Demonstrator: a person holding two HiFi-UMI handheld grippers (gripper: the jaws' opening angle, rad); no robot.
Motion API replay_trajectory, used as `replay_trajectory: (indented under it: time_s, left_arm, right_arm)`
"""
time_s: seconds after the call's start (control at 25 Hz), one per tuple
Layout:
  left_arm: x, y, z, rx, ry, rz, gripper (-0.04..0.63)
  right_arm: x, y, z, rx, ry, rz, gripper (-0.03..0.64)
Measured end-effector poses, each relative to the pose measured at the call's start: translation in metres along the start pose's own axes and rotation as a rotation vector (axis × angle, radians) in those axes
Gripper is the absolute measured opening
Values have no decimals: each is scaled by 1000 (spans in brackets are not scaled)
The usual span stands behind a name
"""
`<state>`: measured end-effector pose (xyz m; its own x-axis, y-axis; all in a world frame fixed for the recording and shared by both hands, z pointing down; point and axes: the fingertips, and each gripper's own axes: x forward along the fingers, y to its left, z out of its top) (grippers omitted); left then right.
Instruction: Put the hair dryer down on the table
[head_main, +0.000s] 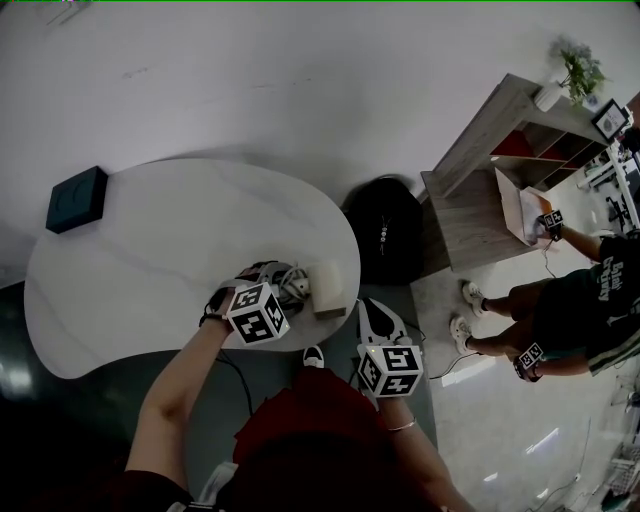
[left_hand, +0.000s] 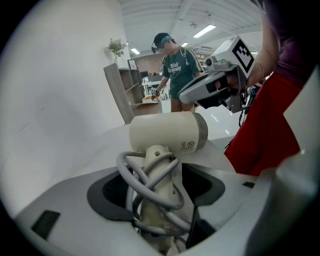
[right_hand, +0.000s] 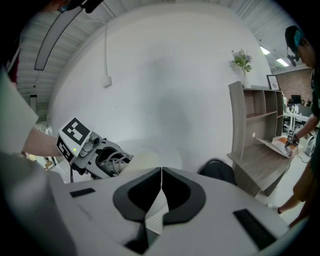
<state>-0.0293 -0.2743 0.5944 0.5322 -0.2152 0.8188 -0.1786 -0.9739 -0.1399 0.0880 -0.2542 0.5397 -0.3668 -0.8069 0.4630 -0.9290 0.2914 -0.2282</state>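
Cord (left_hand: 150, 172), grey and looped several times, wraps the handle of the cream hair dryer (left_hand: 167, 131). That handle stands between the jaws of the left gripper (left_hand: 155, 187). The jaws are spread wide, one on each side of the handle. The dark pads show on either side of it, and neither can be seen pressing on it, so the grip looks loose rather than clamped. The dryer's barrel points across the view, with its grey end ring toward the right.

From the head view, the dryer lies on the white, kidney-shaped table (head_main: 150, 250), near its right end and close to the edge that faces the person. The left gripper reaches it from that edge.

The right gripper (right_hand: 161, 192) has its jaws closed, the two pads meeting along a thin line with nothing between them. It hangs off the table, just beside the right end and a little apart from the dryer.

A dark square box (head_main: 76, 198) sits at the far left end of the table, well apart from the dryer. A black bag (head_main: 385, 228) stands on the floor beyond the table's right end. Next to it is a wooden shelf unit (head_main: 500, 180) with a small plant (head_main: 578, 68) on top. Another person (head_main: 570, 310) in dark shorts stands by the shelves.
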Motion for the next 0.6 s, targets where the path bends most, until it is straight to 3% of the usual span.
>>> replay_trajectory:
  time_s: [0.12, 0.32, 0.6]
  left_arm:
    - [-2, 2, -2, -9, -2, 26, 296]
    - [-18, 12, -1, -46, -48, 139, 314]
    - [-56, 24, -1, -167, -148, 277, 321]
  right_arm:
    - [0, 1, -1, -2, 1, 4, 15]
    - [-3, 5, -1, -8, -1, 19, 15]
    - [-5, 19, -3, -25, -10, 52, 15]
